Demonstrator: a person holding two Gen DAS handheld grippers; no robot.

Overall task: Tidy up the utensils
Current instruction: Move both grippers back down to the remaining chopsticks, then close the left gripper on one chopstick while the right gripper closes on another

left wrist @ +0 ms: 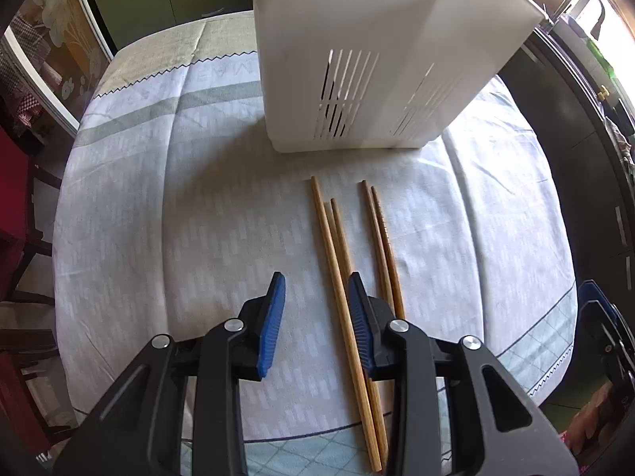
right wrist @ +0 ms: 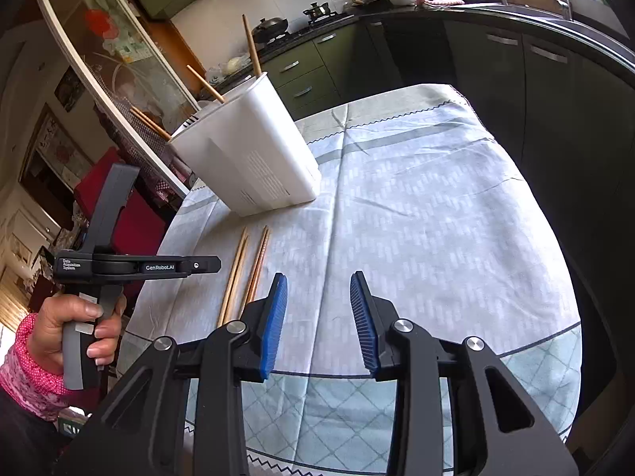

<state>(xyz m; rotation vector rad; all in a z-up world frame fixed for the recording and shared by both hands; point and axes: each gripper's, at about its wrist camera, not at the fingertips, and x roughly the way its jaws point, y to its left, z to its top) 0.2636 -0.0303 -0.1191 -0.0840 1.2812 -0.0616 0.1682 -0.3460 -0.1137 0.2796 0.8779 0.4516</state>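
Note:
Several wooden chopsticks lie side by side on the tablecloth, pointing at a tall white slotted utensil holder. My left gripper is open above the cloth, its right finger over the chopsticks, nothing held. In the right wrist view the holder stands at the table's left side with three chopsticks sticking out of its top. The loose chopsticks lie in front of it. My right gripper is open and empty, to the right of them.
A pale patterned tablecloth covers the round table. Dark green kitchen cabinets stand behind and to the right. A red chair is at the left edge. The left gripper's body and the hand holding it show at left.

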